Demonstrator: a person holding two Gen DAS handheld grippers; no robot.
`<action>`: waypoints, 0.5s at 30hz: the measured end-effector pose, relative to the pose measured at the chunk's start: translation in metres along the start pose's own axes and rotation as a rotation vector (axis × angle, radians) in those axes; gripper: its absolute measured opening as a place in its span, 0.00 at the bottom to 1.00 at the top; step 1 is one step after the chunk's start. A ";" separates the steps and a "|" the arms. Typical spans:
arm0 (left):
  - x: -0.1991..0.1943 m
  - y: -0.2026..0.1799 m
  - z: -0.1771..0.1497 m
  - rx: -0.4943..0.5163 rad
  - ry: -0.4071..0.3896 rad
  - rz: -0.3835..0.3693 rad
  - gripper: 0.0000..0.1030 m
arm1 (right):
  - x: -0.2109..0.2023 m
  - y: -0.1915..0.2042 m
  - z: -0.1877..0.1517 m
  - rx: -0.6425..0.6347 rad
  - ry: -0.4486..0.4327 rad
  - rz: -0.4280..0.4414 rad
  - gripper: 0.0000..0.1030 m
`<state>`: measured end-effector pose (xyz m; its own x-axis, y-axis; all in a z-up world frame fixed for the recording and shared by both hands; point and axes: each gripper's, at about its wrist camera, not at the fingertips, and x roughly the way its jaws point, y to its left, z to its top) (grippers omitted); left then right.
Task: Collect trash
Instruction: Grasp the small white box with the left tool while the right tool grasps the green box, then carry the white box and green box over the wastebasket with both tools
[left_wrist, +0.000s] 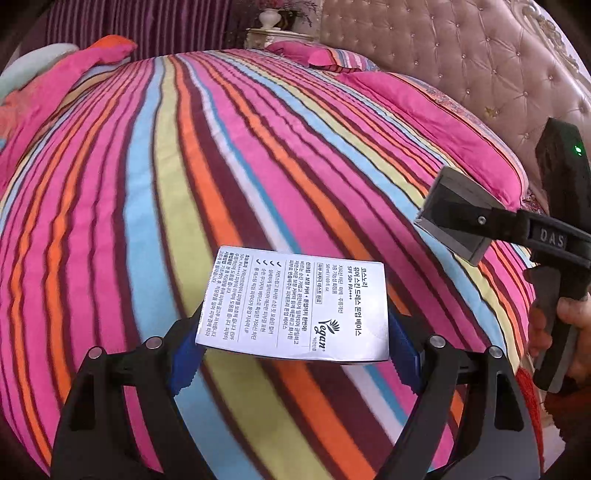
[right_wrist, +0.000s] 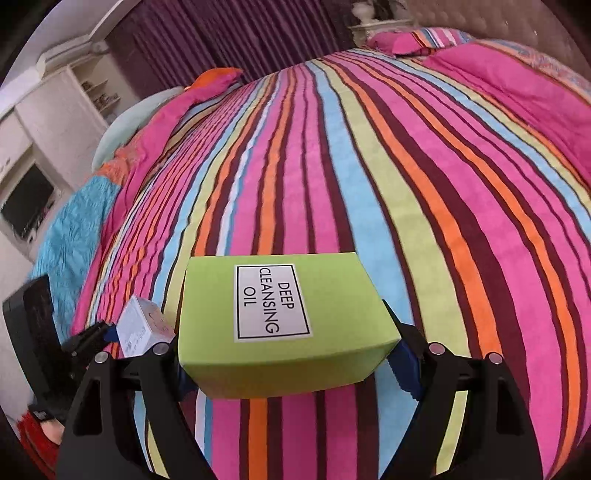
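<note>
Over the bed: both grippers were held above the striped bedspread, each with a box clamped.
Left gripper: clenched on the white box; blue pads were pressed against its two sides.
White box: held clear of the bedspread, flat printed face up, Korean text and a "Vegan" logo were seen on it; its near edge lay between the fingers.
Right gripper: clenched on the green box; a blue pad was seen at its right side, the left pad was mostly hidden by the box.
Green box: held above the bedspread, a white label reading "DEEP CLEANSING OIL" was seen on top.
Cross views: in the left wrist view the right gripper was seen at the right edge with a green light lit on its body, held in a hand. In the right wrist view the white box was seen low at left, just beside the green box; contact between them could not be told.
Bed: pink pillows were laid by the tufted headboard; a folded quilt was seen at the far left side.
Background: purple curtain, white shelving.
</note>
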<state>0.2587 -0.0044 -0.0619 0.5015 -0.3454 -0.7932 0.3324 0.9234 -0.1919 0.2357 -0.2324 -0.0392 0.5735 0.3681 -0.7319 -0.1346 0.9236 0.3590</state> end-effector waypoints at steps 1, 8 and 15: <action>-0.005 -0.001 -0.006 -0.004 0.001 0.001 0.79 | -0.005 0.004 -0.005 -0.014 -0.002 -0.001 0.75; -0.045 -0.006 -0.050 -0.029 -0.009 -0.002 0.79 | -0.030 0.030 -0.036 -0.096 -0.001 -0.017 0.75; -0.076 -0.013 -0.100 -0.064 -0.001 -0.008 0.79 | -0.056 0.040 -0.067 -0.130 0.000 -0.046 0.75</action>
<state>0.1364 0.0269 -0.0569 0.5001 -0.3528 -0.7908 0.2846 0.9295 -0.2347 0.1443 -0.2088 -0.0229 0.5817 0.3247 -0.7458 -0.2115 0.9457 0.2468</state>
